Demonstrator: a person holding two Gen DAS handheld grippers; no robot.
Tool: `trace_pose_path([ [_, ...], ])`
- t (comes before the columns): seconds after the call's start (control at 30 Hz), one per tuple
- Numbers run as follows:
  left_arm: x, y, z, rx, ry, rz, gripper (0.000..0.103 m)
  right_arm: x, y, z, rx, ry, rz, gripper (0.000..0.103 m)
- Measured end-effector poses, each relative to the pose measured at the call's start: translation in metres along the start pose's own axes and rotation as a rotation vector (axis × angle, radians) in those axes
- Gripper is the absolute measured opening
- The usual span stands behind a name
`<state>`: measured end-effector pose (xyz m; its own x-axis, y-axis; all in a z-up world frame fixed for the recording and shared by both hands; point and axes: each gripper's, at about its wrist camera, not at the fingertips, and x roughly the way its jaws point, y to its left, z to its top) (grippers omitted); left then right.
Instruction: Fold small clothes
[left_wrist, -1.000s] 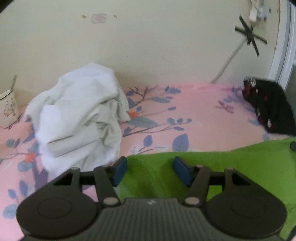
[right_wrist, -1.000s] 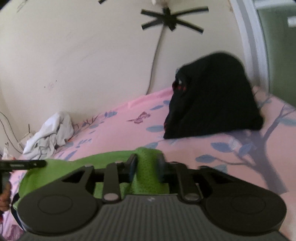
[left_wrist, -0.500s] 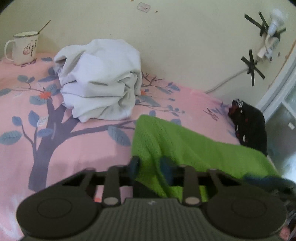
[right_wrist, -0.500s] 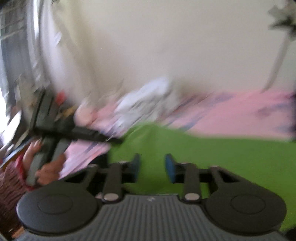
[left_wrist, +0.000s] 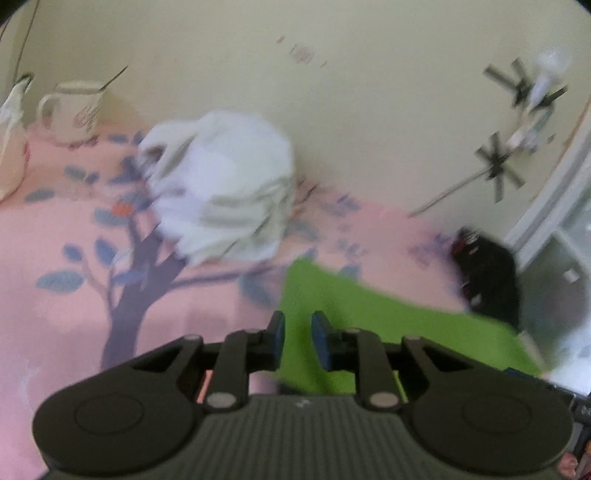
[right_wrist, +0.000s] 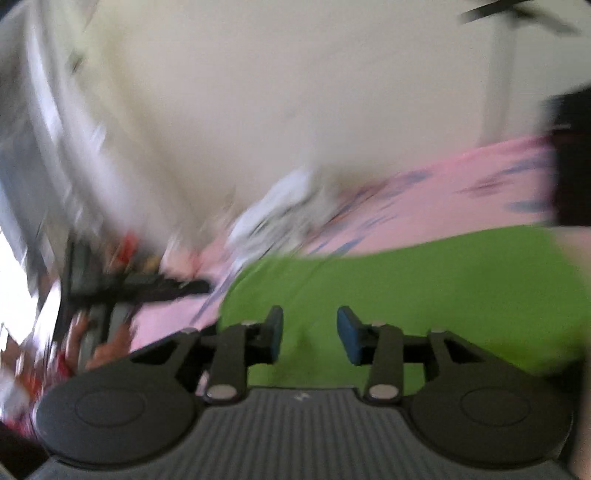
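A green cloth (left_wrist: 388, 314) lies spread on the pink tree-print sheet (left_wrist: 55, 325). My left gripper (left_wrist: 297, 336) is shut on its near left edge, with green fabric pinched between the blue pads. In the blurred right wrist view my right gripper (right_wrist: 310, 332) hovers over the same green cloth (right_wrist: 424, 280). Its jaws are opening, and the pads stand apart from the fabric below them. The left gripper (right_wrist: 147, 288) and the hand (right_wrist: 107, 347) holding it show at the left of that view.
A crumpled white garment (left_wrist: 225, 195) sits at the back by the wall. A black garment (left_wrist: 487, 273) lies at the right near a window frame. A mug (left_wrist: 74, 107) with a spoon stands far left. Taped cables run on the wall (left_wrist: 495, 166).
The left jaws closed from wide open onto the green cloth's edge, and that hand moved. The right gripper swung left, away from the black garment, and its jaws narrowed, then spread off the cloth.
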<state>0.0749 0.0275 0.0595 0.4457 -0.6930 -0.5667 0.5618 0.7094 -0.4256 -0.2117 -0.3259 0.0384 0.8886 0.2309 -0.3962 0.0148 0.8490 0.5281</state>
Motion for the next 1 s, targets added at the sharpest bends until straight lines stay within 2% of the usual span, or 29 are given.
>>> trace_pose_path([
  [0.03,-0.001,-0.006,0.002,0.011,-0.007,-0.026,0.017,-0.017,-0.01,0.001,0.039,-0.038,-0.044,0.05],
  [0.07,0.0,-0.015,0.004,0.027,-0.009,-0.054,0.017,-0.037,-0.023,0.0,0.087,-0.076,-0.1,0.052],
  [0.13,0.008,-0.037,0.004,0.082,0.006,-0.11,0.021,-0.068,-0.044,-0.003,0.179,-0.122,-0.184,0.053],
  [0.23,0.03,-0.071,-0.004,0.179,0.051,-0.166,0.027,-0.091,-0.062,-0.011,0.271,-0.157,-0.245,0.053],
  [0.33,0.055,-0.099,-0.019,0.277,0.097,-0.12,0.027,-0.091,-0.063,-0.015,0.281,-0.159,-0.26,0.053],
  [0.47,0.08,-0.112,-0.04,0.374,0.116,0.037,0.027,-0.082,-0.067,-0.016,0.254,-0.129,-0.302,0.06],
  [0.5,0.082,-0.112,-0.044,0.391,0.102,0.053,0.028,-0.085,-0.072,-0.017,0.268,-0.126,-0.299,0.061],
  [0.6,0.08,-0.115,-0.05,0.429,0.077,0.084,0.031,-0.079,-0.084,-0.025,0.313,-0.114,-0.298,0.065],
  [0.7,0.083,-0.118,-0.053,0.442,0.051,0.113,0.032,-0.069,-0.09,-0.032,0.34,-0.067,-0.293,0.066],
  [0.8,0.083,-0.121,-0.054,0.438,0.032,0.125,0.032,-0.068,-0.087,-0.034,0.322,-0.084,-0.294,0.069],
  [1.0,0.082,-0.12,-0.057,0.443,0.012,0.123,0.032,-0.073,-0.098,-0.039,0.421,-0.134,-0.221,0.08],
])
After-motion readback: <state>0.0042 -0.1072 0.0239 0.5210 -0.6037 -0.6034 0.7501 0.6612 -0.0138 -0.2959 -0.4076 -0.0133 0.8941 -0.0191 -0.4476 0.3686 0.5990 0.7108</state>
